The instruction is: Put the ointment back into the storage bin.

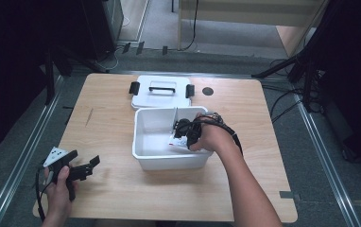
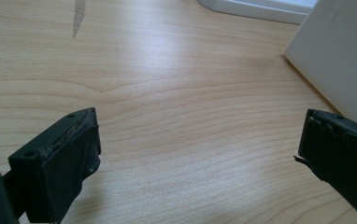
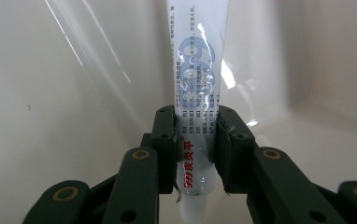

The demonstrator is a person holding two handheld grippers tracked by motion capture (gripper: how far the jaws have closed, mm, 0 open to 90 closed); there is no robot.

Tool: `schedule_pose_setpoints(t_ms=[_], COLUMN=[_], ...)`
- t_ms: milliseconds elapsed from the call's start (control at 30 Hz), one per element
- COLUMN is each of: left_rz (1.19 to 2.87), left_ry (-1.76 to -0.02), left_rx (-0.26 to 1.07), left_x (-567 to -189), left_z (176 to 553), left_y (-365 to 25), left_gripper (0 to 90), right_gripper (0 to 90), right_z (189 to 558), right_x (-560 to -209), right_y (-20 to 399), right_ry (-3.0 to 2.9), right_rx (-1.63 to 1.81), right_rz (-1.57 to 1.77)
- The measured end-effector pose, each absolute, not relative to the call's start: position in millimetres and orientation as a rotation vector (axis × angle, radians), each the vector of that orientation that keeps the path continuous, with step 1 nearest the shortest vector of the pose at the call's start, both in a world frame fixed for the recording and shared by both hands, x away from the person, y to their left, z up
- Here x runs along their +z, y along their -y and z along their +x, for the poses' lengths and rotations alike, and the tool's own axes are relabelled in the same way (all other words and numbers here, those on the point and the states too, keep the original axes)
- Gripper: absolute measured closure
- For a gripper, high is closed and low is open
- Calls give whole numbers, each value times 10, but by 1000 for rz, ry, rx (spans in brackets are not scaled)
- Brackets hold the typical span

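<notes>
**Tube clamped inside the bin**

High view: on the light wooden tabletop [image 1: 122, 189] sit one white rectangular plastic bin [image 1: 169, 158] and one white lid with black latches [image 1: 162, 92] behind it. The right claw [image 1: 184, 130] reaches into the bin; the left claw [image 1: 81, 168] rests near the tabletop's left edge.

Left gripper view: the left claw [image 2: 197, 154] stands apart, holding nothing, over bare wood.

Right gripper view: the right claw [image 3: 196, 140] is clamped on one white printed ointment tube [image 3: 196, 84] near its cap end. The glossy tube could slip or swing against the bin wall.
</notes>
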State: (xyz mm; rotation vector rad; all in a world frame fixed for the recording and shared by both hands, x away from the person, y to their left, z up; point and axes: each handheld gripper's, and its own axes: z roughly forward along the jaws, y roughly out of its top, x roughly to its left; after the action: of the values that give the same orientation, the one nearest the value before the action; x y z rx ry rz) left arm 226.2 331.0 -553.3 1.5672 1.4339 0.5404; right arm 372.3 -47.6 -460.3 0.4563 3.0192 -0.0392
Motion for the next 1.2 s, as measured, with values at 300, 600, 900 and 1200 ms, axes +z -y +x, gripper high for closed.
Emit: schedule_pose_setpoints(t_ms=[300,600,900,1200], left_rz=[1568,1568,1567,1567], left_ry=[-1434,-1432,-1434,-1431], left_rx=[536,535,534,534], left_x=[-5533,-5533,-5534,-5534], left_z=[2263,2263,2265,2263], left_y=[-3311,-3311,-3312,-3312], left_gripper=[0,0,0,0], right_gripper=[725,726,722,668], right_z=[3748,3751,3751,3740], right_x=[-4692,-4698,-4698,-4681], right_y=[447,452,453,467], right_ry=[-3055,-3061,-3069,-3069], right_rx=[-106,-115,-107,-71], right_rz=[473,495,483,494])
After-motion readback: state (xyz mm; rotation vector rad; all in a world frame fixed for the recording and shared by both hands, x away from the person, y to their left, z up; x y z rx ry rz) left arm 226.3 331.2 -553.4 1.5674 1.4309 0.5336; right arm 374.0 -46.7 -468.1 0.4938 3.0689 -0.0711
